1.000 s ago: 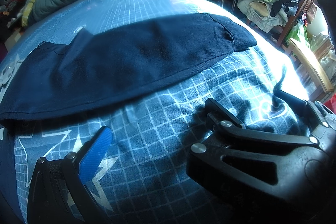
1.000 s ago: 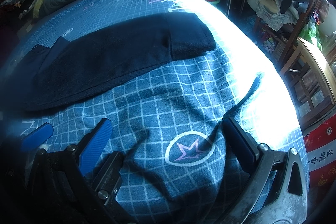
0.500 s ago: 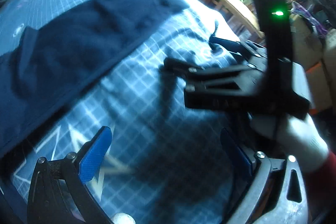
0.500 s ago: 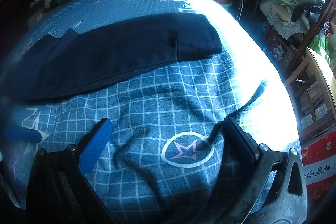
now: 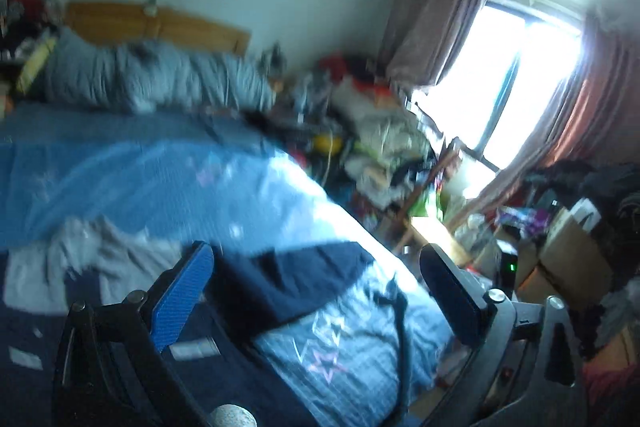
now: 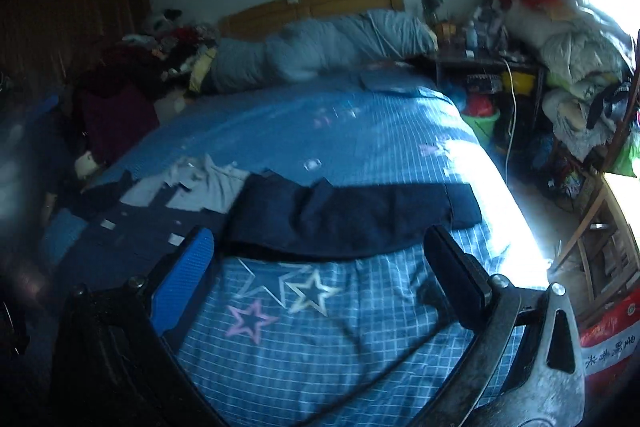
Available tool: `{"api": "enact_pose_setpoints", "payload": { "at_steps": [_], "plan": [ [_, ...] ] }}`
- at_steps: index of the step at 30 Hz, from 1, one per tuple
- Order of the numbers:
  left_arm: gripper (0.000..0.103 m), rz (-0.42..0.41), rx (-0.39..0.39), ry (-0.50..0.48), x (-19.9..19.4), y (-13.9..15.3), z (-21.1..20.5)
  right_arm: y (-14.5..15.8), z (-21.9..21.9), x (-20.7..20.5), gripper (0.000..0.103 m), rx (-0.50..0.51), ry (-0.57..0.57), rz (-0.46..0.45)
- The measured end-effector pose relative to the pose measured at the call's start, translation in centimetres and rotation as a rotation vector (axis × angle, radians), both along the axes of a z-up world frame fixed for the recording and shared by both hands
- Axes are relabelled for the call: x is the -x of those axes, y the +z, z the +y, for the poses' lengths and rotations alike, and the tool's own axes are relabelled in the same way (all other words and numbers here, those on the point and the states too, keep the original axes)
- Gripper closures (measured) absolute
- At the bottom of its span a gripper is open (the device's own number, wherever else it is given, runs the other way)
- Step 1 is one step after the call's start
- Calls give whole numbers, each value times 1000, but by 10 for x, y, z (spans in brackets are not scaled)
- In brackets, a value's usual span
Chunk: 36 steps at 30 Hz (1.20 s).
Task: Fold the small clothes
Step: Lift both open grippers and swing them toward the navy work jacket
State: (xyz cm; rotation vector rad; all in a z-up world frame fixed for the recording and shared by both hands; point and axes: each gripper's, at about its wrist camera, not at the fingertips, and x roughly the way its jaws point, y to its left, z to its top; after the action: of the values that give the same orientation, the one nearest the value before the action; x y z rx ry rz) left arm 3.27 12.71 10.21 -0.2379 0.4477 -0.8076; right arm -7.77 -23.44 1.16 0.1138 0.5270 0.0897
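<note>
A folded dark navy garment point(image 6: 352, 219) lies as a long strip across the blue checked bedsheet point(image 6: 360, 327); the blurred left wrist view shows the dark navy garment point(image 5: 296, 279) past the fingers. My right gripper point(image 6: 320, 279) is open and raised above the sheet, short of the garment, with nothing between its fingers. My left gripper point(image 5: 320, 287) is open too and holds nothing. A crumpled grey garment point(image 6: 200, 183) and more dark clothes point(image 6: 136, 239) lie to the left of the strip.
A grey duvet point(image 6: 320, 43) is bunched at the wooden headboard point(image 6: 316, 3). Piled clothes and a bedside shelf point(image 6: 488, 67) crowd the right side, with a wooden chair point(image 6: 600, 239) near the bed's edge. A dark cable point(image 5: 400, 339) trails over the sheet.
Both grippers have pulled back and tilted up from the sheet, so the room and headboard have come into view. The left gripper swung hard and its view blurred. The navy garment stayed flat.
</note>
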Motion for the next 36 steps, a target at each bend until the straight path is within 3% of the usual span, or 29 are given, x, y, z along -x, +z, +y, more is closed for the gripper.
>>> {"api": "enact_pose_setpoints", "payload": {
  "at_steps": [2,4,6,8,9,11,13,17,19,21,23,26,29,32,36],
  "plan": [
    [0,-222,101,84,31,62,44,62,35,30,0,7,17,-179],
    [0,-424,256,149,66,100,90,111,72,67,0,53,2,-403],
    [0,-497,348,190,80,106,130,128,103,95,0,57,-15,-572],
    [0,-428,290,288,74,94,152,118,129,109,0,11,3,-653],
    [0,-377,260,321,69,81,160,111,139,99,0,-2,51,-619],
    [0,-249,215,344,52,49,176,86,163,69,0,11,146,-449],
    [0,-147,150,399,40,11,191,55,176,45,0,-12,147,-324],
    [0,31,94,462,35,-58,227,-12,184,2,0,-177,164,-63],
    [0,96,91,490,41,-82,249,-32,184,-8,0,-213,133,-17],
    [0,158,155,497,46,-90,271,-45,189,-13,0,-265,95,-7],
    [0,152,183,477,52,-85,270,-57,208,-23,0,-245,139,-2],
    [0,117,149,418,70,-65,251,-82,255,-48,0,-193,291,-38],
    [0,111,175,320,82,-59,231,-129,301,-65,1,-71,395,67],
    [0,96,207,253,80,-53,208,-163,317,-44,3,-52,418,169],
    [0,92,214,227,75,-53,193,-189,330,25,1,-109,471,288]
  ]
}}
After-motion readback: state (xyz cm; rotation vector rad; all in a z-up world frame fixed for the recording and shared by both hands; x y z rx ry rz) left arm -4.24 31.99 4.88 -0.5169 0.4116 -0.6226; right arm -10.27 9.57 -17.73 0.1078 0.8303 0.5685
